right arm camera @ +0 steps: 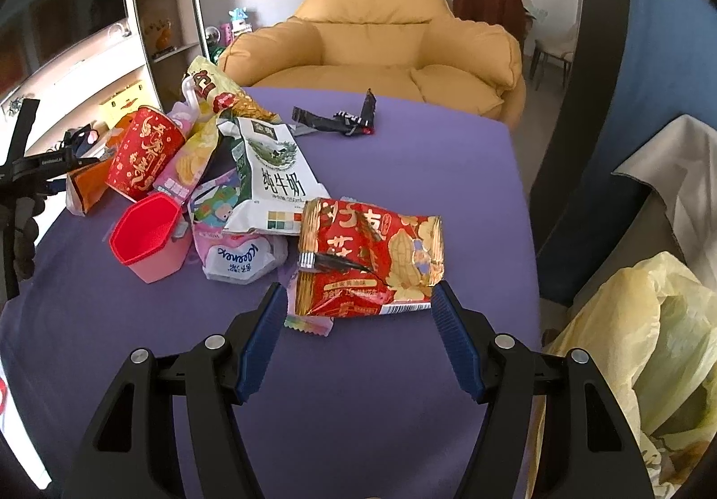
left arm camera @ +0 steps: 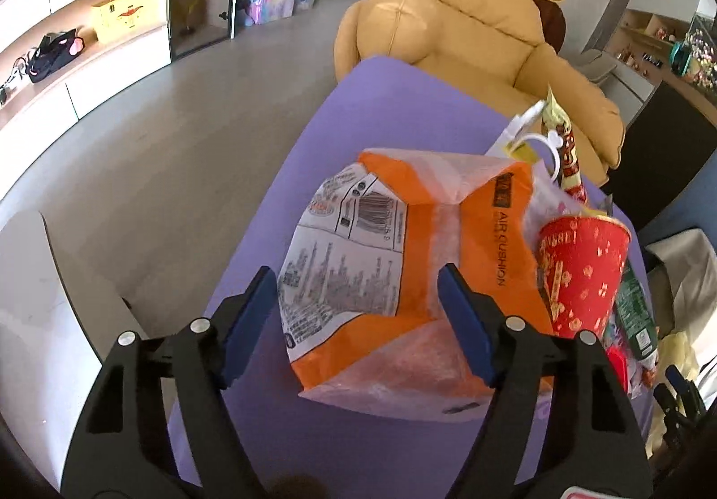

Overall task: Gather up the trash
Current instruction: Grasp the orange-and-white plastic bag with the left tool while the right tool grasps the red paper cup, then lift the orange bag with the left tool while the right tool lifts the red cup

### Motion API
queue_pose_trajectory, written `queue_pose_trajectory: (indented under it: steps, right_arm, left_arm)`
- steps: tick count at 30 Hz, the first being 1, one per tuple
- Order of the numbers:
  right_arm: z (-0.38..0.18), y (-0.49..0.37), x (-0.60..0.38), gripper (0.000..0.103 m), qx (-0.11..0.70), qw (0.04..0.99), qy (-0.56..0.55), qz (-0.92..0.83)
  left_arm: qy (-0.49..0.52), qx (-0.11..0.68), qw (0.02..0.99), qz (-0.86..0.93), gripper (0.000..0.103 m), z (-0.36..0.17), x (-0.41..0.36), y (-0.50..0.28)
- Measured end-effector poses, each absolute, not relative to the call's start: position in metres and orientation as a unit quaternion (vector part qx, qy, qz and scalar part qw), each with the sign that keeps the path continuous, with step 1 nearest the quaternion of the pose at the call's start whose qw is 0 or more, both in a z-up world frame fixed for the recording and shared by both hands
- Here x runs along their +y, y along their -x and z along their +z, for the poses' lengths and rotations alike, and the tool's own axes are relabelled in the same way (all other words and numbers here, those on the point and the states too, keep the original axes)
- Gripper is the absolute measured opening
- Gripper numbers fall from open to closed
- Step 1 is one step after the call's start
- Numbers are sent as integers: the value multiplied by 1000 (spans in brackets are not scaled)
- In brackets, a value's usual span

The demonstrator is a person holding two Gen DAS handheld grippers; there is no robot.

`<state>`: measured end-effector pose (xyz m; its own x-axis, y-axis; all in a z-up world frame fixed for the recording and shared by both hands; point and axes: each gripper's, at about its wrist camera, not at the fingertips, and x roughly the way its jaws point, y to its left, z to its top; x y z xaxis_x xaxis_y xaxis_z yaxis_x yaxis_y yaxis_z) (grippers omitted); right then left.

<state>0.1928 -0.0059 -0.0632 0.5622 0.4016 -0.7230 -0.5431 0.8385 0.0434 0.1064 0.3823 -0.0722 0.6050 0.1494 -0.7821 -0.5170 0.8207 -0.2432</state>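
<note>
On the purple table [left arm camera: 269,203], the left gripper [left arm camera: 358,319] stands spread astride the orange air-cushion bag [left arm camera: 416,239], pads not yet pressing, its length running away from the jaws. In the right wrist view, the right gripper [right arm camera: 358,319] gapes empty just short of the red peanut packet [right arm camera: 372,257], lying crosswise; the yellow trash bag [right arm camera: 650,342] waits at far right.

A: What colour is the cloth-covered worktop [right arm camera: 403,167]?

B: Plain purple. On it lies an orange and translucent plastic air-cushion bag [left arm camera: 403,270] with a white panel of black print and a barcode.

A: And the tall paper cup [left arm camera: 582,270]?

B: Red with gold characters. The flat peanut packet [right arm camera: 372,257] is red and gold too, with tan peanuts drawn on it.

A: The small plastic tub [right arm camera: 148,236]?

B: Pink outside, red inside. The milk pouch [right arm camera: 273,171] is white with green artwork; the padded leather armchair [right arm camera: 381,32] is mustard yellow.
</note>
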Motion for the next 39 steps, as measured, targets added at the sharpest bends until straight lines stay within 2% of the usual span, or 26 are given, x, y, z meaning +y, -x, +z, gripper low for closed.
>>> queue_pose_trajectory:
  steps: [1,6,7,15,21,26,29,39]
  right_arm:
    - [-63,-192,-5,63,382,879,91,271]
    - [-55,-182,4,63,370,877,86,293]
    - [-54,-182,6,63,369,877,85,296]
    - [-28,-177,56,63,359,857,60,364]
    - [-18,-191,112,63,367,845,33,389]
    - [-21,-218,148,63,389,839,16,381]
    - [-30,-224,159,63,410,829,-6,379]
    - [-48,-243,203,63,439,805,7,399]
  left_arm:
    - [234,403,864,191,69,-74,383,-107]
    - [241,400,866,179,38,-76,370,-99]
    - [241,401,868,168,34,-76,364,-97]
    - [230,399,880,114,20,-76,320,-74]
    - [220,396,884,118,19,-73,317,-61]
    - [237,382,887,103,37,-66,326,-50]
    - [239,367,893,106,43,-57,330,-38]
    - [254,368,890,90,44,-55,321,-24]
